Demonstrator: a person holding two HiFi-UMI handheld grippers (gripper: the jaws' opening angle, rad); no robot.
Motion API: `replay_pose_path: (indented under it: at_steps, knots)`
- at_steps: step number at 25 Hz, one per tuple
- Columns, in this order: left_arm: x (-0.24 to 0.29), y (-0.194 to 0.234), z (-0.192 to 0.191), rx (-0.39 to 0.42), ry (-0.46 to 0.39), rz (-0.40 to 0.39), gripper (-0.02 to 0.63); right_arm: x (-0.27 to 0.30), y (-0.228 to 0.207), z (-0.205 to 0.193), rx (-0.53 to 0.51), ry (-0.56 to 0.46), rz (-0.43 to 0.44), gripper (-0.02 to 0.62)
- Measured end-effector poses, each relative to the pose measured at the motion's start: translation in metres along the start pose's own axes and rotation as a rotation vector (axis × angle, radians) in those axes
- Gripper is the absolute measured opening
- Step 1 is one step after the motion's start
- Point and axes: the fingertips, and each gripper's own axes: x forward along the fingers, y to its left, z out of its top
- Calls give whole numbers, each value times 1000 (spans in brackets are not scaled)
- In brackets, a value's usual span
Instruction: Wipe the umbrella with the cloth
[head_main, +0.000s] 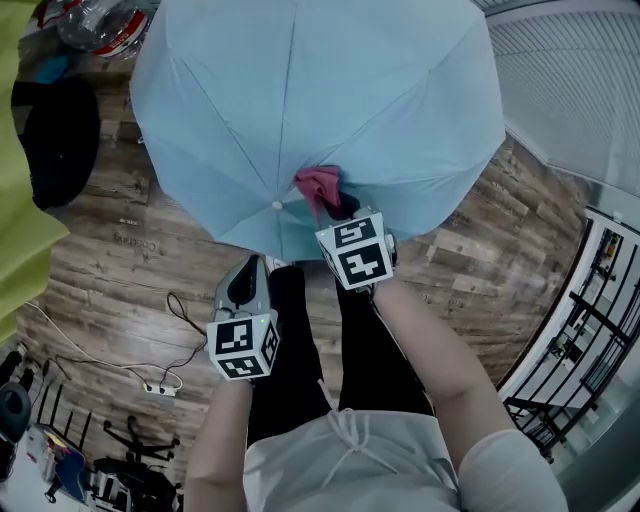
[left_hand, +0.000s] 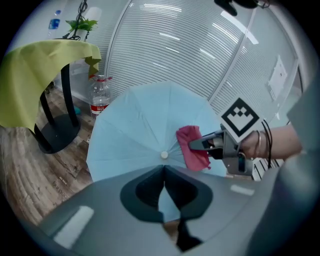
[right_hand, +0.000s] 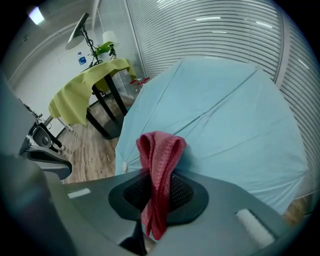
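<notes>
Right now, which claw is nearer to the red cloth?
Right. The right claw grips the cloth over the umbrella; the left claw, shut and empty, sits apart at the umbrella's near edge.

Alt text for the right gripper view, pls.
The right gripper has its jaws shut on a folded red cloth that rises in front of an open light-blue umbrella filling most of the view. Behind, at the picture's left, a table under a yellow-green cover stands on a wood floor.

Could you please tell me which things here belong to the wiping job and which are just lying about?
For the job: umbrella, red cloth, right gripper clamped on the cloth.
Lying about: water bottle, yellow-draped table, power strip.
</notes>
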Motion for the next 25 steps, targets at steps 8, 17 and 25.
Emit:
replay_pose_path:
  at_steps: [8, 17, 25]
  knots:
    - [8, -25, 36, -47, -36, 65, 6, -19, -39, 5, -9, -7, 26, 58]
    - [44, -91, 54, -61, -47, 51, 6, -46, -120, 12, -27, -46, 18, 63]
    - [80, -157, 61, -55, -31, 12, 6, -73, -190, 18, -43, -60, -4, 63]
